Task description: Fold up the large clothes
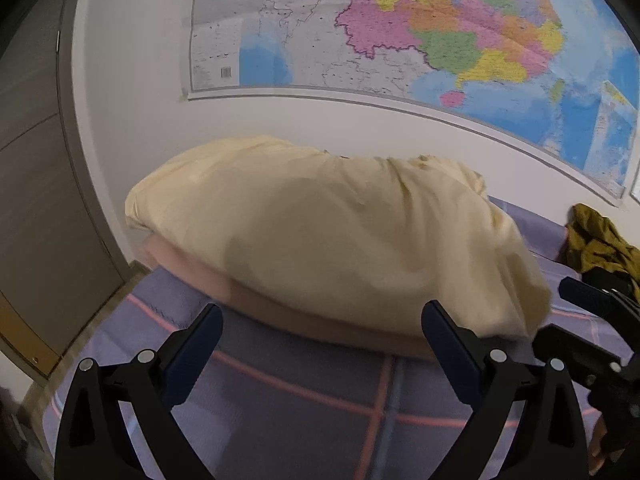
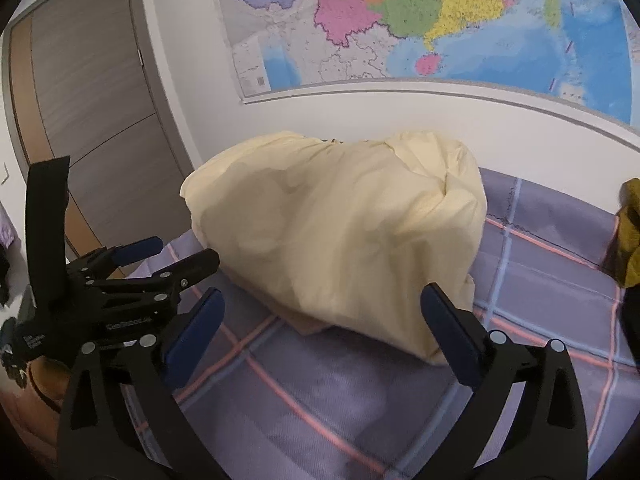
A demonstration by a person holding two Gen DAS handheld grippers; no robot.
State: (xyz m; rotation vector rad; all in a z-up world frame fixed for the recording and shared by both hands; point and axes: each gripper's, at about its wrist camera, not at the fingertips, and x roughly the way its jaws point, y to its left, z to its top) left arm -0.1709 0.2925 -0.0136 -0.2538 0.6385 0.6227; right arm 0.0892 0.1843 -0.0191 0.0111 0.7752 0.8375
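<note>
A large pale yellow cloth bundle [image 1: 320, 240] lies heaped on the purple checked bed sheet [image 1: 304, 408], against the wall; a pinkish folded layer [image 1: 256, 300] lies under it. It also shows in the right wrist view [image 2: 344, 232]. My left gripper [image 1: 322, 332] is open and empty, just in front of the bundle. My right gripper [image 2: 322, 316] is open and empty, near the bundle's front edge. The right gripper also shows at the right edge of the left wrist view [image 1: 592, 320]; the left gripper shows at the left of the right wrist view [image 2: 148, 260].
An olive-green garment [image 1: 600, 244] lies crumpled on the bed to the right, also at the right edge of the right wrist view [image 2: 630, 236]. A big wall map [image 1: 400, 32] hangs behind the bed. A grey-brown door [image 2: 92, 120] stands to the left.
</note>
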